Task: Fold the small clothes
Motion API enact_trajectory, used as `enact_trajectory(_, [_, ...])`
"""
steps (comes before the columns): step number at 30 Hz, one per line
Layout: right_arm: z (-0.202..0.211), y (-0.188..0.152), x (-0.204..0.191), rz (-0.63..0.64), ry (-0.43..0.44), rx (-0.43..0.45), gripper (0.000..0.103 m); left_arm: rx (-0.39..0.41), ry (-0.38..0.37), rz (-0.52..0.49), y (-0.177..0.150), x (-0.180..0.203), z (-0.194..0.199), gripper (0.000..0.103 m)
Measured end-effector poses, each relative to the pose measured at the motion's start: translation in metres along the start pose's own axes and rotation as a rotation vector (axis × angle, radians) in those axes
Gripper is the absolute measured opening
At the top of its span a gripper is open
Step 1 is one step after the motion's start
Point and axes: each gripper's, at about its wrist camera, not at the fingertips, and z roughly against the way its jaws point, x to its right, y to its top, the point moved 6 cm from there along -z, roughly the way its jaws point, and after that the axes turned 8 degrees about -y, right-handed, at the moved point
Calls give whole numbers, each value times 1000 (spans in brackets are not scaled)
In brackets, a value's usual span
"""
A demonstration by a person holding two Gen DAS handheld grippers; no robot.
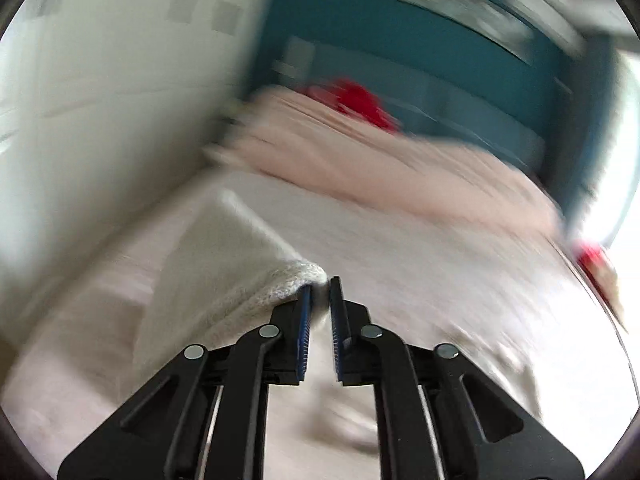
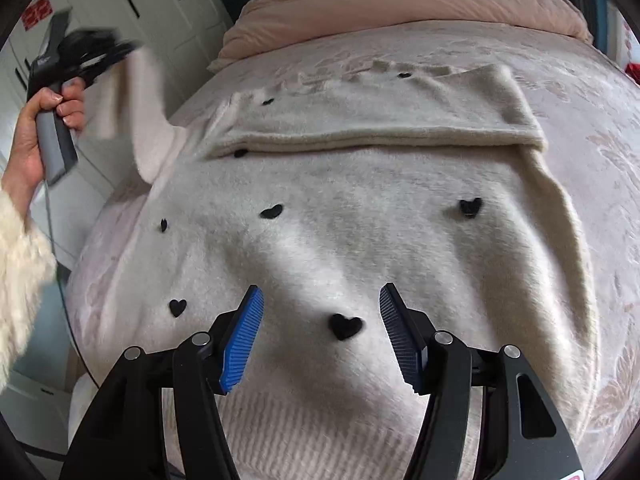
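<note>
A cream sweater [image 2: 360, 240] w/ black hearts is being spread on a bed [image 2: 580, 92], its sleeve [image 1: 224, 280] being pinched by the left gripper [image 1: 320, 292], while the right gripper [image 2: 320, 300] is being held agape above it.

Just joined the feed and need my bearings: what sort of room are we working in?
Most likely a bedroom. The cream sweater lies spread on a bed, with a folded pink duvet at its far end and white wardrobe doors alongside.
</note>
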Motion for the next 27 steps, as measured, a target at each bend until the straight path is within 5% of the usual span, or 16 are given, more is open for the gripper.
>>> enact_trajectory(2, [6, -1, 11, -23, -1, 9, 61, -122, -94, -7, -51, 49, -22, 31])
enact_trajectory(3, [9, -2, 21, -41, -1, 13, 63, -189, -129, 13, -85, 67, -34, 54])
enact_trajectory(4, [11, -3, 28, -53, 0, 10, 63, -228, -146, 34, -111, 75, -39, 60])
enact_trajectory(6, [16, -2, 43, -62, -17, 17, 64, -288, -160, 76, -156, 80, -42, 59])
enact_trajectory(10, [22, 15, 55, 15, -55, 48, 69, -243, -145, 274, -172, 34, -27, 66])
enact_trajectory(15, [-2, 65, 25, 127, -53, 78, 69, -174, -16, 514, -152, -56, -23, 66])
enact_trajectory(19, [-34, 117, -51, 399, -90, 178, 70, -163, 56, 652, -148, -111, -36, 63])
enact_trajectory(23, [-91, 143, -116, 642, -117, 162, 71, -164, 51, 752, -147, -136, -50, 58])
enact_trajectory(27, [-146, 160, -151, 704, -104, 84, 71, -212, 81, 770, -156, -152, -66, 33])
